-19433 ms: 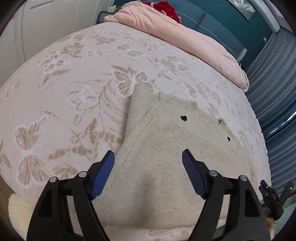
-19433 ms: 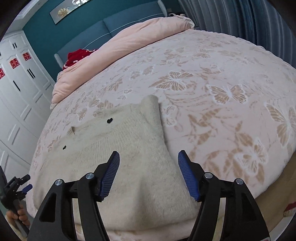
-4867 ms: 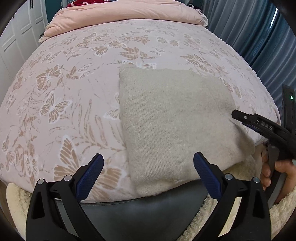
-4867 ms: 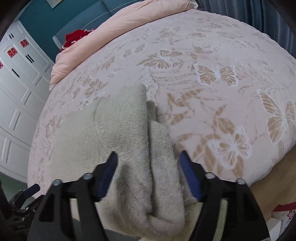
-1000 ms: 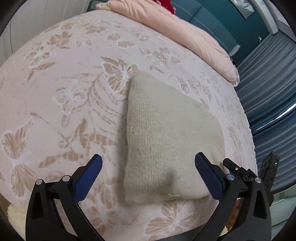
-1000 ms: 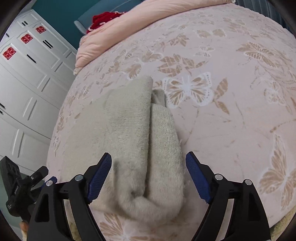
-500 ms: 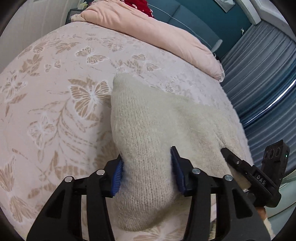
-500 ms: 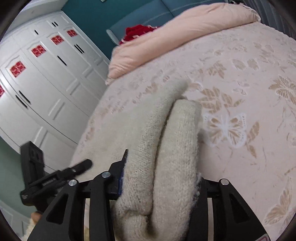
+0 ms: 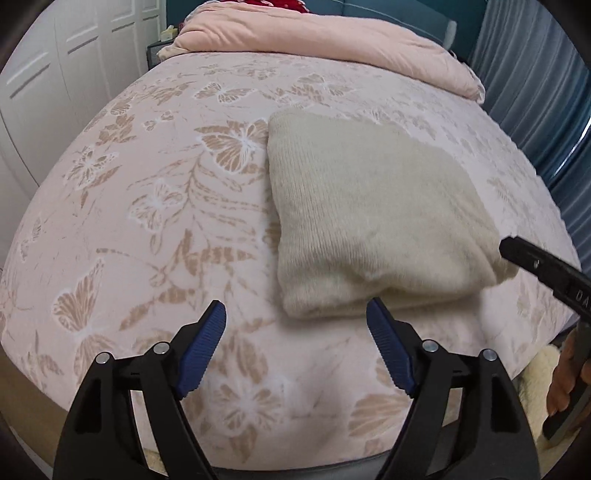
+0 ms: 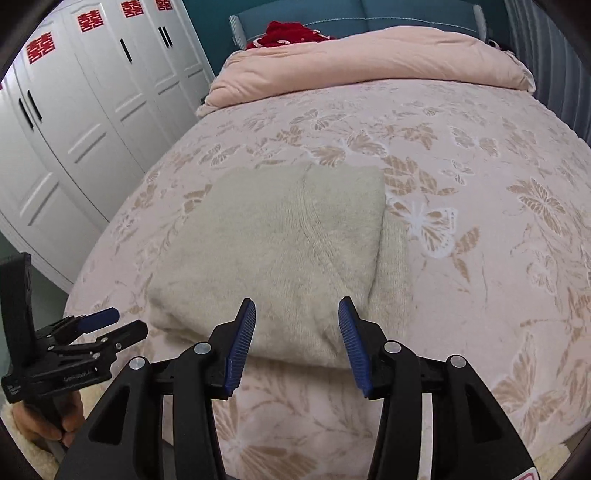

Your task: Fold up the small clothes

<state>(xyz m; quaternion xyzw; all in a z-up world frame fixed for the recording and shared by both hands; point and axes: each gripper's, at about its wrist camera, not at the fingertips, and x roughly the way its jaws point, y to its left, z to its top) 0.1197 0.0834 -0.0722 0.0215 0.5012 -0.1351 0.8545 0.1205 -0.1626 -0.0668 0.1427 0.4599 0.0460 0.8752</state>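
Sweater [image 9: 373, 225] folded on bed [image 9: 155, 206] | left tool [image 9: 295, 347] just released, parted | right tool [image 10: 297, 338] apparently gaping, empty

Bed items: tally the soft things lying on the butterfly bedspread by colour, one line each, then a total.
Beige: 1, the folded knit sweater
Pink: 1, the rolled quilt at the head end
Red: 1, a bundle of red fabric behind the quilt
Total: 3, all on the butterfly bedspread
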